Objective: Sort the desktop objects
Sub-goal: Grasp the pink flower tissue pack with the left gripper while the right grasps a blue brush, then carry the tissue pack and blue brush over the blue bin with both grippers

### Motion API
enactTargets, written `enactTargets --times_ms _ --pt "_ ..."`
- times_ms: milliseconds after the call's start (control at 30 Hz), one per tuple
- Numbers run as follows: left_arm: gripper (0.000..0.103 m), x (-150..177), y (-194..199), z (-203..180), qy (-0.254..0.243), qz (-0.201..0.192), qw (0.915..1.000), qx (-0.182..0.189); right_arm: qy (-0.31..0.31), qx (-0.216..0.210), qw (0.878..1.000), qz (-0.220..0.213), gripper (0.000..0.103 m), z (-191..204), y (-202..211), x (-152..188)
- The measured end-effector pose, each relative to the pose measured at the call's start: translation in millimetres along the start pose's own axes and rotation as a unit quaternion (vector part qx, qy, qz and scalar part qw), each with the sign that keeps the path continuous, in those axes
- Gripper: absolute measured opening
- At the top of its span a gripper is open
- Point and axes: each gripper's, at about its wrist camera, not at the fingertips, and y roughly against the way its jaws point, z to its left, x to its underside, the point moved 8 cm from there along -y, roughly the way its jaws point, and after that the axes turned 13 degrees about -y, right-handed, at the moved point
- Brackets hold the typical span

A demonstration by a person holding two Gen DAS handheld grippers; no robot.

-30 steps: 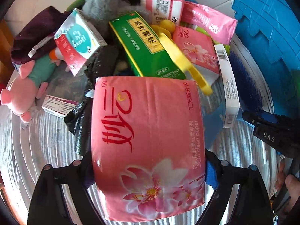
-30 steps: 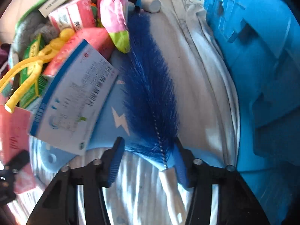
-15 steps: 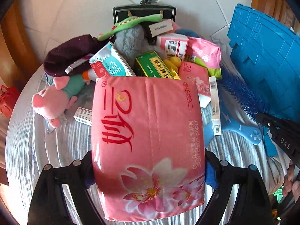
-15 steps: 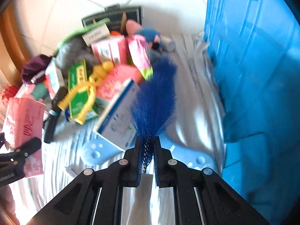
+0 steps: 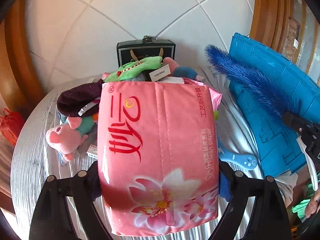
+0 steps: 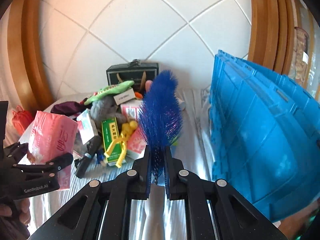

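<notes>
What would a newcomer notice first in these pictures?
The big pink tissue pack, held by the left gripper, fills the left view. The blue bottle brush stands up from the right gripper. A large blue crate stands at the right.

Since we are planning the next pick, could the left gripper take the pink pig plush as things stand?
Probably not yet: the left gripper is shut on the pink tissue pack. The pink pig plush lies uncovered on the table, so its approach looks free once that pack is released.
</notes>
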Motion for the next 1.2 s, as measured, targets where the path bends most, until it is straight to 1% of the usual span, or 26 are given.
enactTargets --times_ms 200,367,567,733,833,900,933,1000,1067,1100,1133,1200 --pt "0.088 -41.0 21.6 -21.7 -0.016 -0.039 0.9991 0.008 -0.009 -0.005 0.999 -0.05 0.01 -10.1 32.0 -35.6" --pt "0.088 -82.0 31.8 -54.1 -0.029 -0.066 0.9971 0.026 -0.016 0.002 0.996 -0.092 0.01 -31.0 59.1 -72.2" --pt "0.088 -139.7 42.0 -108.1 -0.051 -0.097 0.9928 0.047 -0.033 0.025 0.991 -0.127 0.01 -82.9 85.7 -119.5" --pt "0.088 -197.1 40.0 -168.4 -0.074 -0.105 0.9888 0.076 -0.045 0.056 0.988 -0.136 0.01 -143.4 91.4 -159.8" --pt "0.088 -235.0 36.5 -209.2 -0.091 -0.106 0.9856 0.095 -0.044 0.082 0.987 -0.131 0.01 -185.4 90.5 -188.3" --pt "0.088 -259.5 29.8 -236.7 -0.101 -0.099 0.9843 0.105 -0.039 0.103 0.987 -0.117 0.01 -217.1 83.6 -206.1" --pt "0.088 -271.1 25.0 -249.1 -0.104 -0.093 0.9839 0.111 -0.038 0.11 0.987 -0.111 0.01 -229.7 78.8 -212.8" --pt "0.088 -293.6 10.3 -276.6 -0.107 -0.072 0.9839 0.124 -0.033 0.124 0.988 -0.085 0.01 -258.9 65.0 -226.6" --pt "0.088 -310.3 -5.7 -303.7 -0.112 -0.05 0.9837 0.131 -0.036 0.129 0.989 -0.06 0.01 -287.2 50.6 -233.6" --pt "0.088 -318.1 -16.8 -317.4 -0.118 -0.039 0.9836 0.13 -0.039 0.127 0.99 -0.042 0.01 -299.8 40.2 -235.8" --pt "0.088 -325.5 -29.4 -329.1 -0.123 -0.028 0.9845 0.122 -0.042 0.124 0.991 -0.026 0.01 -310.8 30.5 -236.0" --pt "0.088 -335.3 -52.2 -351.7 -0.139 -0.01 0.984 0.111 -0.041 0.131 0.991 0.004 0.01 -331.9 10.1 -236.1"
